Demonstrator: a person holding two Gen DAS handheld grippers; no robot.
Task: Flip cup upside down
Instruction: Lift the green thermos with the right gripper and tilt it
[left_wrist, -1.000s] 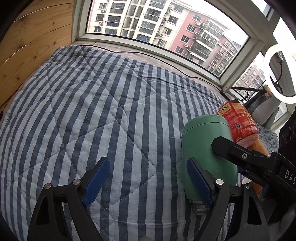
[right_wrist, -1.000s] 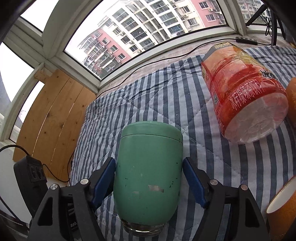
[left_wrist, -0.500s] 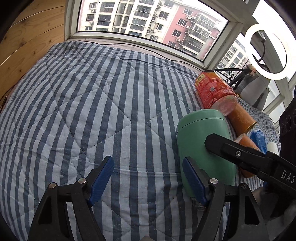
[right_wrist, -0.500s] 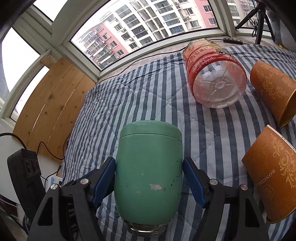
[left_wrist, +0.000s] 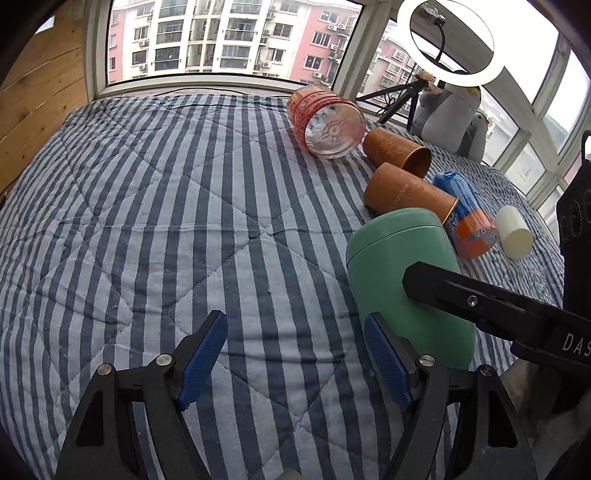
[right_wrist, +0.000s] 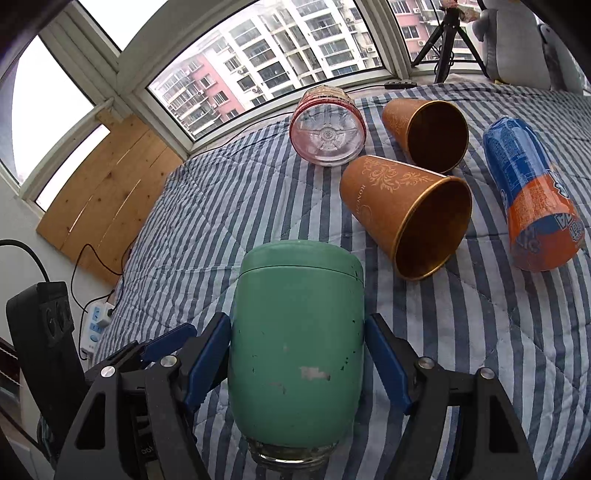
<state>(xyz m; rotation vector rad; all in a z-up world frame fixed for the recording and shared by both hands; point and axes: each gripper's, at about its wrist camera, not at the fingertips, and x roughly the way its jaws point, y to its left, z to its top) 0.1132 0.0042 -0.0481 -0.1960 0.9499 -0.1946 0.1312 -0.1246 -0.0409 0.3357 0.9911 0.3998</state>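
The green cup is held in my right gripper, whose blue pads press its two sides. Its closed base points away from the camera and its clear rim points toward it, so it lies roughly level over the striped quilt. In the left wrist view the same cup sits at the right, with a black finger of the right gripper across it. My left gripper is open and empty, just left of the cup above the quilt.
Lying on the quilt beyond the cup are two brown paper cups, a red plastic bottle, a blue and orange can and a white cylinder. A ring light stands by the window. A power strip lies left.
Both grippers have pulled back and tilted, so the paper cups, can and bottle came into view. The green cup stays clamped in the right gripper; the left stays open.
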